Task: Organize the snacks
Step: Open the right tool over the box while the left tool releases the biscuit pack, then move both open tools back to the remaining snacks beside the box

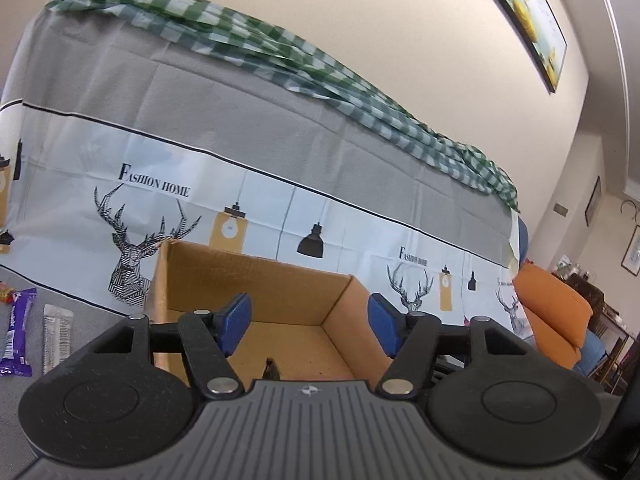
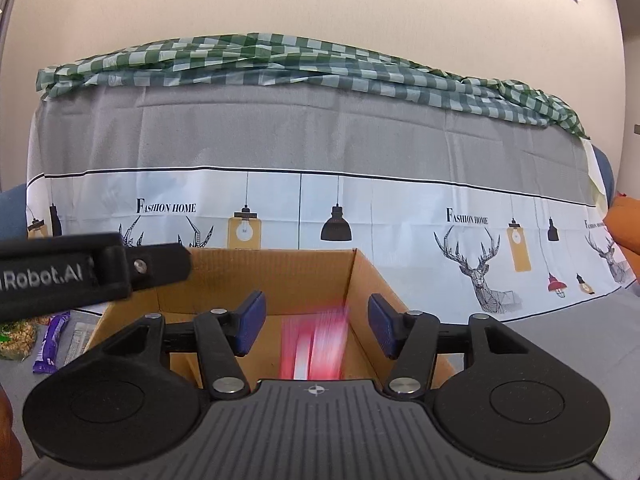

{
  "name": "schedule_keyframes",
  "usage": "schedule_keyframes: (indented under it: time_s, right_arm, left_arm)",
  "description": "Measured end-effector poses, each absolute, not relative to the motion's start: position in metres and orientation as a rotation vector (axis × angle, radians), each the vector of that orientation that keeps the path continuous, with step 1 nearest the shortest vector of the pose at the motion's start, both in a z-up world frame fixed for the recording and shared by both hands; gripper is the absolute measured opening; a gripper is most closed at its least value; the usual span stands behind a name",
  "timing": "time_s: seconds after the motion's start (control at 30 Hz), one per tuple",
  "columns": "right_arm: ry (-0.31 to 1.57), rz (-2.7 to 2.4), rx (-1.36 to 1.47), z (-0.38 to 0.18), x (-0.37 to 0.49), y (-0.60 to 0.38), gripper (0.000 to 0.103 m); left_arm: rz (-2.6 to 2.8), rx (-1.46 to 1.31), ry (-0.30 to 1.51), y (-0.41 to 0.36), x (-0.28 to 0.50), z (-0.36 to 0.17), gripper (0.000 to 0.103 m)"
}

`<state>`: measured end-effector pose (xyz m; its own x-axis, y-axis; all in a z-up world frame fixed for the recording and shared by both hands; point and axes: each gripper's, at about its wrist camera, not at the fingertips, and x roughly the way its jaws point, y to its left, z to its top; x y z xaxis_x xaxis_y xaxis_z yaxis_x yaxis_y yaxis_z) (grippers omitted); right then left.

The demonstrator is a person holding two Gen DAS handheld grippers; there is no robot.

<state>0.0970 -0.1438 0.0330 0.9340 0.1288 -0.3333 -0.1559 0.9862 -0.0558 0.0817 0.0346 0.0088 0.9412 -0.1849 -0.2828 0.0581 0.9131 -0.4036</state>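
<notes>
An open cardboard box [image 1: 260, 280] stands on the grey cloth right in front of both grippers. My left gripper [image 1: 310, 320] hangs over the box with its blue pads wide apart and nothing between them; a small dark tip [image 1: 271, 368] shows just below. My right gripper [image 2: 316, 320] is open above the same box [image 2: 272, 276]. A red and white packet [image 2: 314, 344], blurred, sits between and below its pads, touching neither. The left gripper's black body [image 2: 92, 272] reaches in from the left. A purple bar [image 1: 18, 332] and a silver bar [image 1: 56, 336] lie left of the box.
A sofa back draped in grey and white printed cloth [image 2: 320, 140] rises behind the box, with a green checked cloth [image 2: 280, 60] on top. An orange cushion [image 1: 552, 312] lies to the right. A bag of yellowish snacks [image 2: 16, 336] and the purple bar [image 2: 50, 344] lie left of the box.
</notes>
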Motion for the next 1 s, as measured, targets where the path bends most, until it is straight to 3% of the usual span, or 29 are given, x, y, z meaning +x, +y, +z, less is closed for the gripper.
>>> schedule_keyframes:
  time_s: [0.1,0.73,1.0]
  right_arm:
    - [0.333,0.137,-0.074,0.033,0.097,-0.144,0.063]
    - [0.312,0.198,-0.046,0.040,0.087,-0.106,0.063]
    - [0.293,0.249,-0.019,0.044,0.078,-0.075,0.059]
  left_arm:
    - [-0.118,-0.411,0.320,0.039,0.082,0.010,0.067]
    - [-0.011,-0.454,0.291,0.093,0.072,0.015,0.064]
    - [0.053,-0.468,0.290,0.124,0.064,0.015,0.064]
